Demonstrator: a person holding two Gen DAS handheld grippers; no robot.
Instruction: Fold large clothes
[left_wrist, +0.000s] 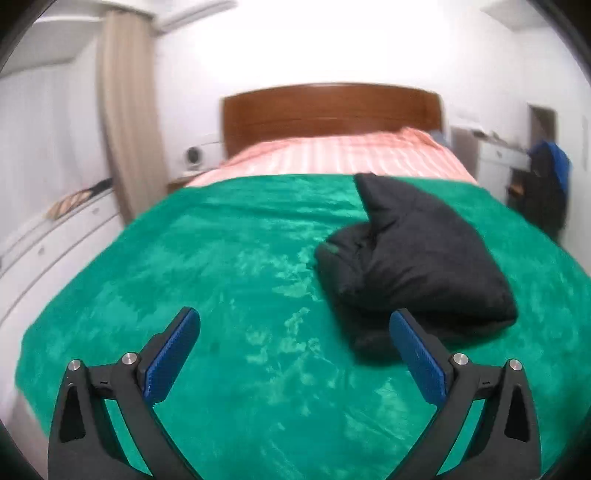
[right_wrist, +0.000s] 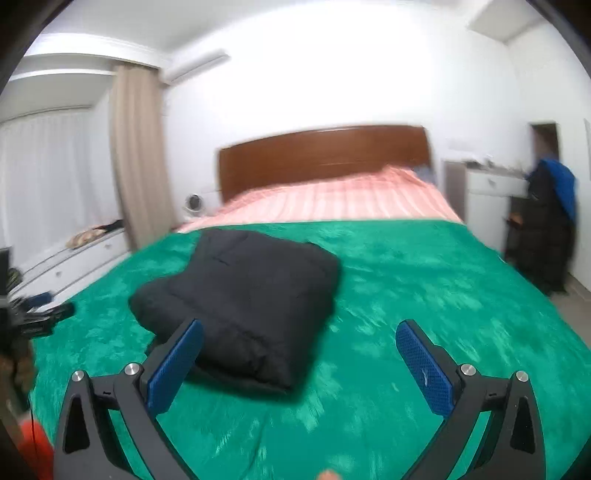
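A black padded garment (left_wrist: 410, 262) lies folded into a thick bundle on the green blanket (left_wrist: 221, 258) of the bed. It also shows in the right wrist view (right_wrist: 243, 295). My left gripper (left_wrist: 295, 321) is open and empty, held above the blanket just left of and in front of the bundle. My right gripper (right_wrist: 299, 332) is open and empty, above the blanket (right_wrist: 424, 295), with its left finger (right_wrist: 173, 365) in front of the bundle's near edge. The other gripper (right_wrist: 40, 314) shows at the left edge of the right wrist view.
A pink striped bedspread (left_wrist: 332, 155) covers the far half of the bed below a wooden headboard (left_wrist: 332, 110). White drawers (left_wrist: 55, 236) and a beige curtain (left_wrist: 125, 110) stand at the left. A white cabinet (right_wrist: 487, 199) and dark hanging clothes (right_wrist: 546, 229) stand at the right.
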